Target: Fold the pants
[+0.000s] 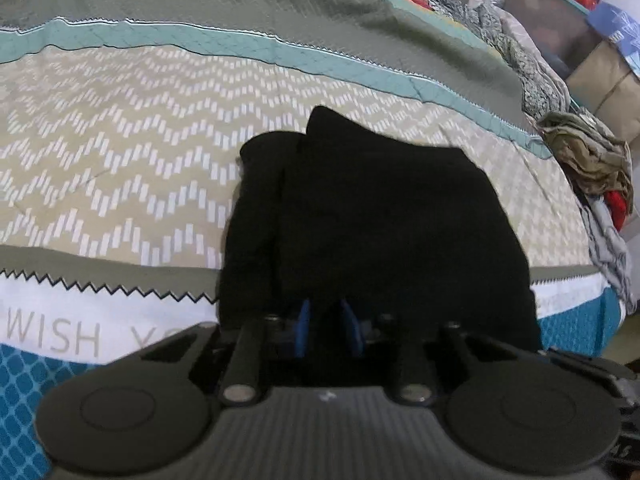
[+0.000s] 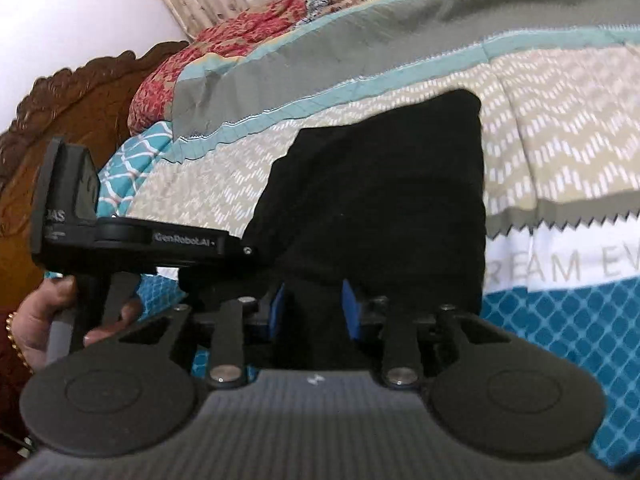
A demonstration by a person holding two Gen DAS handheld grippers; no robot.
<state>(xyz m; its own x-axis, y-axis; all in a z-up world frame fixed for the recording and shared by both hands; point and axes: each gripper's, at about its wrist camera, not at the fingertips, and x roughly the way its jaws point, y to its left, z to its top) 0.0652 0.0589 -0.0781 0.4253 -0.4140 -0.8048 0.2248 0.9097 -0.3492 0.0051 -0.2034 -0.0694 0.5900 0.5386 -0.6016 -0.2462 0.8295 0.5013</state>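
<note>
The black pants (image 1: 380,208) lie folded into a compact dark block on the patterned bedspread (image 1: 120,168), with their near edge at both grippers. In the left wrist view my left gripper (image 1: 328,326) has its blue pads (image 1: 303,328) close together with black cloth pinched between them. In the right wrist view the same pants (image 2: 380,184) fill the gap of my right gripper (image 2: 314,308), whose blue pads (image 2: 280,308) stand a little wider on a thicker fold. A hand (image 2: 44,320) holds the left tool's black housing (image 2: 188,240) beside the pants' left edge.
A crumpled pile of olive, red and grey clothes (image 1: 592,168) lies at the bed's right edge, with boxes (image 1: 600,76) beyond it. A carved wooden headboard (image 2: 80,108) and a red patterned quilt (image 2: 224,52) are at the left of the right wrist view.
</note>
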